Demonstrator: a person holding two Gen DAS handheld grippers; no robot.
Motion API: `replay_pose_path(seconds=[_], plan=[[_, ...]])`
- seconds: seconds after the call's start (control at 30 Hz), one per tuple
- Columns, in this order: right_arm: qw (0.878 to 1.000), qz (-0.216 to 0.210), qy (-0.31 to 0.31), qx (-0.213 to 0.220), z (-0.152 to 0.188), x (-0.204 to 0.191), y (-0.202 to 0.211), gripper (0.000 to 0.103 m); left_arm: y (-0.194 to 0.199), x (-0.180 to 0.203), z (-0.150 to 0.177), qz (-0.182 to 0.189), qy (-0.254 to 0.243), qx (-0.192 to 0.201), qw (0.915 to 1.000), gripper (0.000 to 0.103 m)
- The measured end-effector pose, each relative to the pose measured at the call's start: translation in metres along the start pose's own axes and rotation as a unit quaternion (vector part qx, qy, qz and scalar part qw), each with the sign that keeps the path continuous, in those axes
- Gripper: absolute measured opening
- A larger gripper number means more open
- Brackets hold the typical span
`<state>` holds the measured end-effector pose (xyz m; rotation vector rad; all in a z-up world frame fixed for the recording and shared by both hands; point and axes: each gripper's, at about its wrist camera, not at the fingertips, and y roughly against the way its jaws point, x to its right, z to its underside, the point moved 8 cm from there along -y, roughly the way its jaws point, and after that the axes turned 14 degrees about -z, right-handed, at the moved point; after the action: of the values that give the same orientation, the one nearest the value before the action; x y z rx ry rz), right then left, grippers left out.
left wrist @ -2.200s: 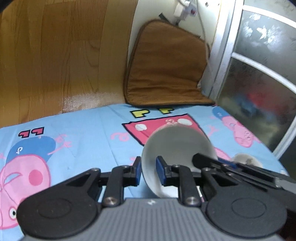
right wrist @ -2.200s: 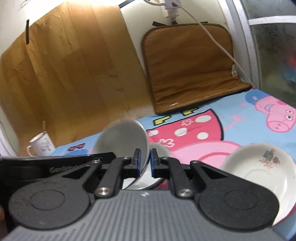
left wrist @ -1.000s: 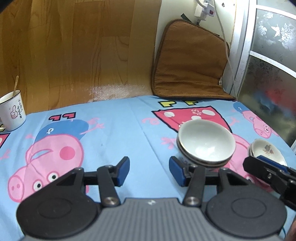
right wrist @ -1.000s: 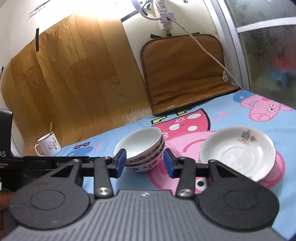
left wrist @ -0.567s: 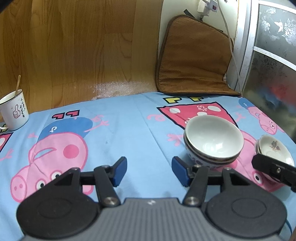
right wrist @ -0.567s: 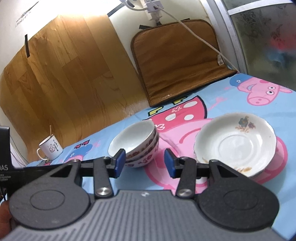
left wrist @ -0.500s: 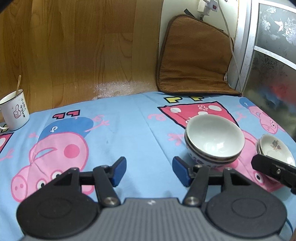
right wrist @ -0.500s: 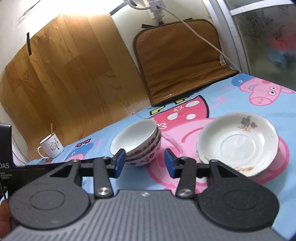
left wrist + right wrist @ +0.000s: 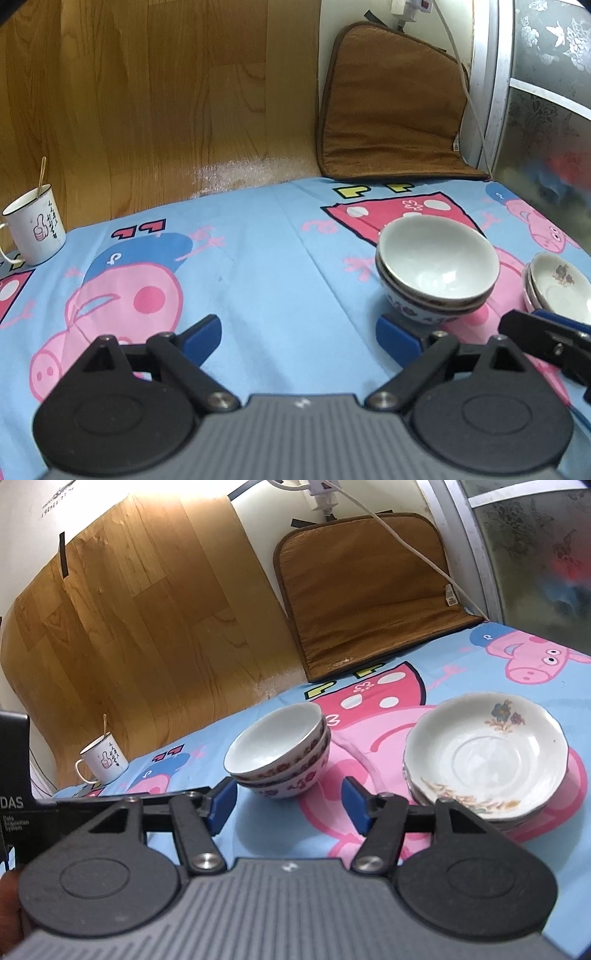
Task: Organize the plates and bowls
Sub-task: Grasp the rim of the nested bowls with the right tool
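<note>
A stack of white bowls with floral rims (image 9: pixel 436 266) sits upright on the blue cartoon cloth; it also shows in the right wrist view (image 9: pixel 280 746). A stack of white floral plates (image 9: pixel 487 760) sits just right of the bowls, and its edge shows in the left wrist view (image 9: pixel 557 288). My left gripper (image 9: pixel 299 336) is open and empty, near and left of the bowls. My right gripper (image 9: pixel 290 805) is open and empty, just in front of the bowls, apart from them. Its fingers (image 9: pixel 543 332) show in the left wrist view by the plates.
A white mug with a spoon (image 9: pixel 33 225) stands at the far left, also in the right wrist view (image 9: pixel 103 760). A brown cushion (image 9: pixel 391 118) leans on the back wall beside a wood panel (image 9: pixel 147 103). A glass door frame (image 9: pixel 495 85) runs along the right.
Both grippers let go of a bowl, which now tops the stack, then opened and drew back. In the last half second the jaws spread a little wider.
</note>
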<state>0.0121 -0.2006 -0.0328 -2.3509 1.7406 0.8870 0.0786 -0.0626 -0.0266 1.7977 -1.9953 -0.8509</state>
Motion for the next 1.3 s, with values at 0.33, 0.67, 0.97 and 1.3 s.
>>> replay_pose_path(seconds=[0.33, 0.67, 0.97, 1.3], plan=[[1.000, -0.004, -0.012, -0.003, -0.007, 0.006, 0.002, 0.066, -0.003, -0.002, 0.002, -0.007, -0.007, -0.008, 0.9999, 0.095], [0.999, -0.027, -0.024, -0.023, -0.051, 0.021, 0.004, 0.066, -0.005, -0.005, -0.003, -0.016, -0.027, -0.009, 0.9995, 0.095], [0.989, -0.051, -0.082, -0.114, -0.079, 0.042, -0.009, 0.065, -0.004, -0.008, -0.014, 0.027, -0.033, -0.031, 0.9986, 0.094], [0.978, -0.049, -0.071, -0.192, -0.089, 0.042, -0.028, 0.061, 0.003, 0.002, -0.060, 0.127, -0.021, -0.068, 0.9893, 0.092]])
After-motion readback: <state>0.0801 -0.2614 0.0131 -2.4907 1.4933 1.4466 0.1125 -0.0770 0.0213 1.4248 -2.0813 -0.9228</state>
